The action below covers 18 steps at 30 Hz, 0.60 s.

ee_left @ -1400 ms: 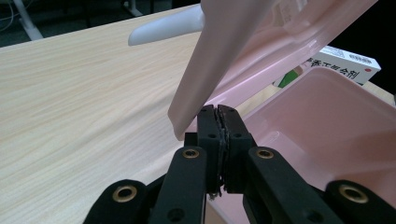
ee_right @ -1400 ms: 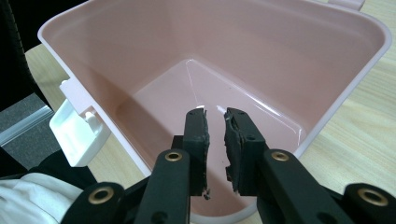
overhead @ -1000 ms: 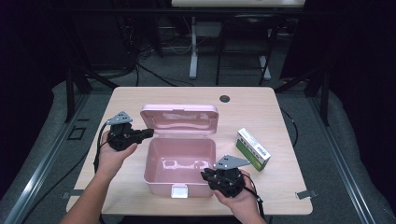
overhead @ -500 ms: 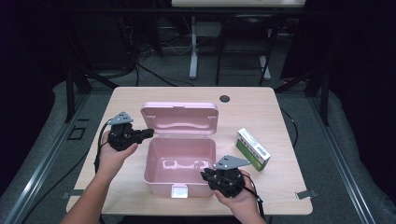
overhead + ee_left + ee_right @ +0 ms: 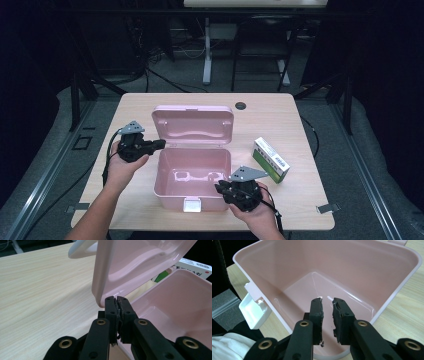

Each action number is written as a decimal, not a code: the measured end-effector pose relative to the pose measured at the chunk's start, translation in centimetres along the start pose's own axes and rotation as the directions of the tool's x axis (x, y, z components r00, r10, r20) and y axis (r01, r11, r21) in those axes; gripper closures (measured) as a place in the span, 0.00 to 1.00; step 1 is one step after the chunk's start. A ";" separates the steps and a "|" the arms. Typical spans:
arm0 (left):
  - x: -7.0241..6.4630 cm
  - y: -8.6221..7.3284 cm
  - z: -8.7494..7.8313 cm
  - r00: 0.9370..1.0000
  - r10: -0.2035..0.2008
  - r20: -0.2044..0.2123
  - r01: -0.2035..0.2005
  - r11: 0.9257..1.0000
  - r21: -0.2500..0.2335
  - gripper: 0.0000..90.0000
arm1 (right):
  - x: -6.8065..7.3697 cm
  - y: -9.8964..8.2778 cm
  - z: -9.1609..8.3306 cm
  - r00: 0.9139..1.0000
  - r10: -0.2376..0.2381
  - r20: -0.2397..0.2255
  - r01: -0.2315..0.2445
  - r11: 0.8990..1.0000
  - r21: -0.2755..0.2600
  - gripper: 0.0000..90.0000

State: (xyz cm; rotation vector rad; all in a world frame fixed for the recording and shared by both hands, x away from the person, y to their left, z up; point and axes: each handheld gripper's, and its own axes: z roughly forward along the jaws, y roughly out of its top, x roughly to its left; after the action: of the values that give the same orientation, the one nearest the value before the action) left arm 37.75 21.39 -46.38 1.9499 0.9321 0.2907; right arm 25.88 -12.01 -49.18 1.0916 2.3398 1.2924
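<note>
Pink plastic case (image 5: 192,175) is seen standing on the wooden worktop (image 5: 300,120) with its lid (image 5: 193,125) already raised and leaning back from the hinge; the inside of the case is bare. A green-and-white carton (image 5: 270,159) lies on the worktop, apart from the case and just beyond the right tool (image 5: 220,187). Judged from this, the opening step is done, while loading the carton and shutting the lid are taken to be left; the white latch (image 5: 191,204) hangs free at the front wall.

Left tool (image 5: 161,144): in the left gripper view its jaws are clenched pad to pad, with the tips (image 5: 116,300) directly under the lower corner of the lid (image 5: 130,265). Whether a sliver of the rim is pinched there cannot be told; the tips appear to touch or sit just below it. No object is seen between the pads. The open case body (image 5: 180,305) is to the right of this tool.

Right tool (image 5: 327,301): the jaws stand slightly parted, a narrow gap between the pads, nothing held. The tips hover over the near rim of the case (image 5: 387,302), pointing into its bare interior; the latch (image 5: 254,310) is to the tool's left. No contact with the wall is visible.
</note>
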 end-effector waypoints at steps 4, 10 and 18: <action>0.0 -0.1 0.2 1.000 0.004 -0.007 -0.004 1.000 0.012 0.96 | 0.0 0.0 0.0 1.000 -0.002 0.001 0.002 1.000 0.000 0.86; 0.0 -0.5 0.7 1.000 0.005 -0.014 -0.004 0.999 0.033 0.95 | 0.0 0.0 0.0 1.000 -0.003 0.000 0.003 1.000 0.000 0.87; 0.0 -0.7 0.9 1.000 0.016 -0.012 -0.015 0.999 0.041 0.96 | 0.0 0.0 0.0 1.000 -0.006 0.004 0.006 1.000 0.001 0.87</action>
State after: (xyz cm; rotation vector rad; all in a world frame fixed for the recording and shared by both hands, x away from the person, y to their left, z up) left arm 37.92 21.04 -47.47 1.9957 0.9378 0.2951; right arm 25.86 -12.00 -49.18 1.0863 2.3391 1.2856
